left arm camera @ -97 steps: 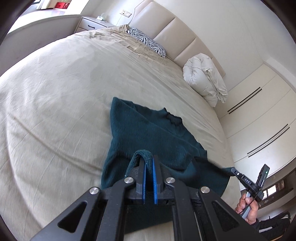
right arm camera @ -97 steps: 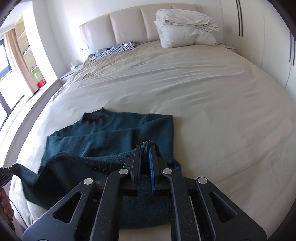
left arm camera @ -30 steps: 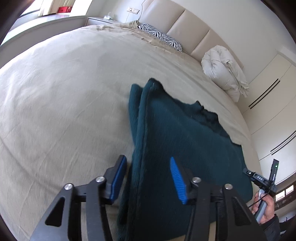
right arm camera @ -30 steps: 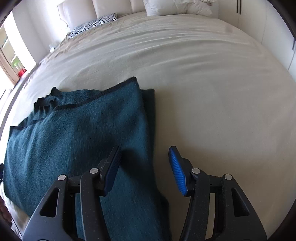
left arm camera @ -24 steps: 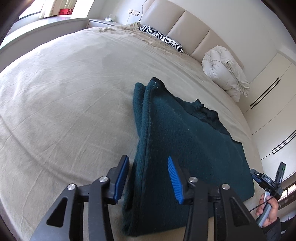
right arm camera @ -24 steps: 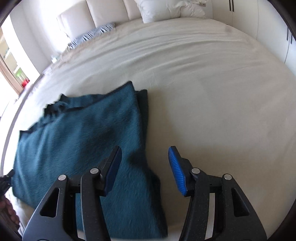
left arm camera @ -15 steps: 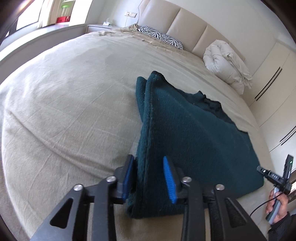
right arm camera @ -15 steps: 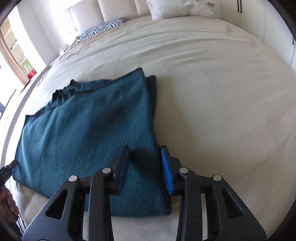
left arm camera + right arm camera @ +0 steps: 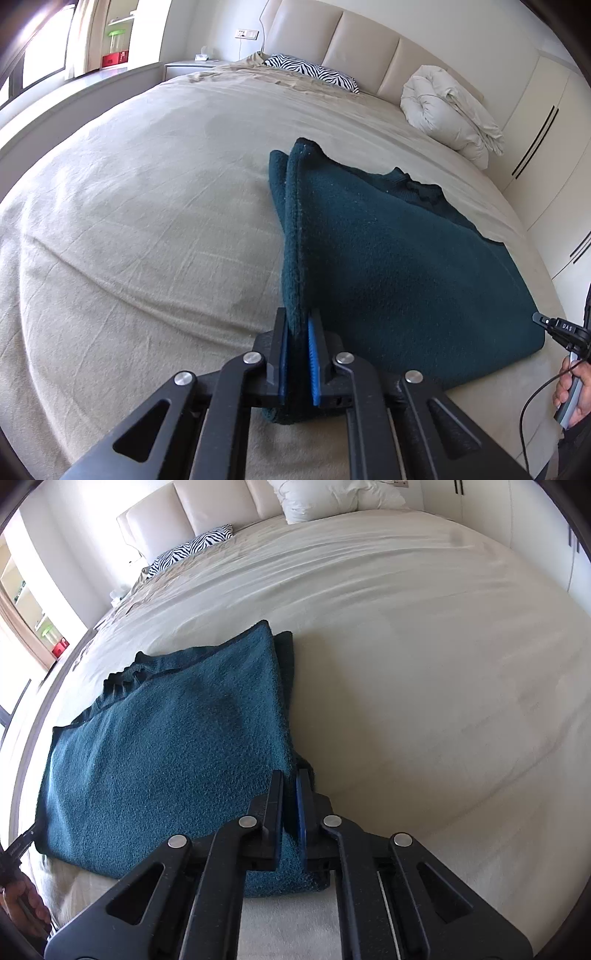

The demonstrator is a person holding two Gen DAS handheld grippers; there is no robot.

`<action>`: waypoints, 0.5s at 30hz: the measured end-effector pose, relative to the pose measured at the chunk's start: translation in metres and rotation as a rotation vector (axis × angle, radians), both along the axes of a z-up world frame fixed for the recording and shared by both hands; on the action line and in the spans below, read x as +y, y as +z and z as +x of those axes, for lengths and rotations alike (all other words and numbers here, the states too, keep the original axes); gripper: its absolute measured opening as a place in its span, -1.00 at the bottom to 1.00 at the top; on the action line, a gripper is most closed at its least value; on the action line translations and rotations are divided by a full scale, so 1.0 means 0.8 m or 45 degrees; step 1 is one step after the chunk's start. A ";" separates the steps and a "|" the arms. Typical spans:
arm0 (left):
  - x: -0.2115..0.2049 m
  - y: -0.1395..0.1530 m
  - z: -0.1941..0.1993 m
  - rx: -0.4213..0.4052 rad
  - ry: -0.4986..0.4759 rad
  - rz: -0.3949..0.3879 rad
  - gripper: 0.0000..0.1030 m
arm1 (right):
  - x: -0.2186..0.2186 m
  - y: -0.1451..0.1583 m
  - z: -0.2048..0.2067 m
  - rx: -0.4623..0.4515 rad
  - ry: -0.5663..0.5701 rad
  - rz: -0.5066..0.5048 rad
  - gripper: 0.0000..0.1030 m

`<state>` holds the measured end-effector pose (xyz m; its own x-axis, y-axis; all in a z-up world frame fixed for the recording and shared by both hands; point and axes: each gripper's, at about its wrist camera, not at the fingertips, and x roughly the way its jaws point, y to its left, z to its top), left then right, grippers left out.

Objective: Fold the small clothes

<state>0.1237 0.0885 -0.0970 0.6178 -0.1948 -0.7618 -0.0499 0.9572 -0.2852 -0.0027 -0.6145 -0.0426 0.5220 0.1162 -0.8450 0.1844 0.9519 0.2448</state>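
A dark teal knitted sweater lies folded in half on the beige bed, its collar at the far edge. My left gripper is shut on the near left edge of the sweater, which stands pinched up between the blue pads. In the right wrist view the same sweater spreads to the left, and my right gripper is shut on its near right edge. The other gripper's tip and the hand holding it show at the right rim of the left wrist view.
A zebra-print pillow and a rolled white duvet lie by the padded headboard. White wardrobe doors stand to the right of the bed, a nightstand and window ledge to the left.
Both grippers, open a second ago with the sweater's side edges between their jaws, have closed onto those edges. The sweater, held up earlier, now lies folded on the bed.
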 end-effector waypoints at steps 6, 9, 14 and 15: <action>0.006 -0.003 -0.009 0.004 0.005 -0.019 -0.81 | -0.005 -0.002 -0.008 0.005 -0.014 0.022 -0.91; 0.007 -0.005 -0.011 0.006 0.005 -0.026 -0.81 | -0.005 -0.002 -0.010 0.004 -0.009 0.020 -0.91; 0.009 -0.007 -0.018 0.012 0.011 -0.036 -0.84 | -0.008 -0.012 -0.009 0.019 -0.019 0.035 -0.91; 0.009 -0.008 -0.021 0.014 0.010 -0.037 -0.85 | -0.008 -0.015 -0.009 0.022 -0.018 0.031 -0.91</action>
